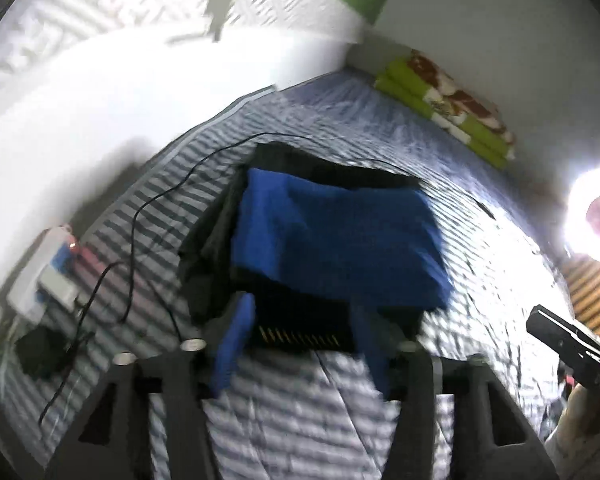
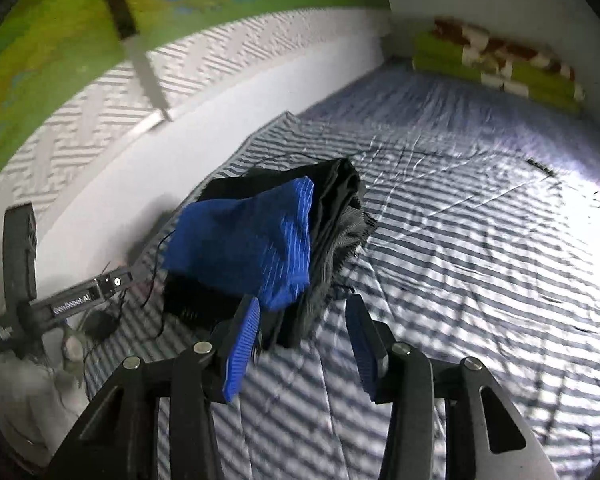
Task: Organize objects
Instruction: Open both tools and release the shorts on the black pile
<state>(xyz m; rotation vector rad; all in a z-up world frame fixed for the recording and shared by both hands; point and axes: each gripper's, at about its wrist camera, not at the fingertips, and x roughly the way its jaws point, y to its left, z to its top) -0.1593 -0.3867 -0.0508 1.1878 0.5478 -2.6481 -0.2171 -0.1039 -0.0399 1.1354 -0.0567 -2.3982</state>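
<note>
The left gripper (image 1: 304, 340) sits nearest, its blue pads spread wide and empty, just short of the near edge of the blue cloth (image 1: 336, 236). That cloth lies folded on a dark garment pile (image 1: 216, 240) on the striped bedsheet (image 1: 300, 408), long axis running left to right. The right gripper (image 2: 304, 344) is also wide open and empty, with the pile's right corner just ahead of its left pad. The left gripper looks squarer to the cloth.

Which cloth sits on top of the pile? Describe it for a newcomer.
Start at the striped bed sheet; near its middle lies a stack of folded clothes. The top piece is the blue cloth, the only bright blue among black and grey garments.
</note>
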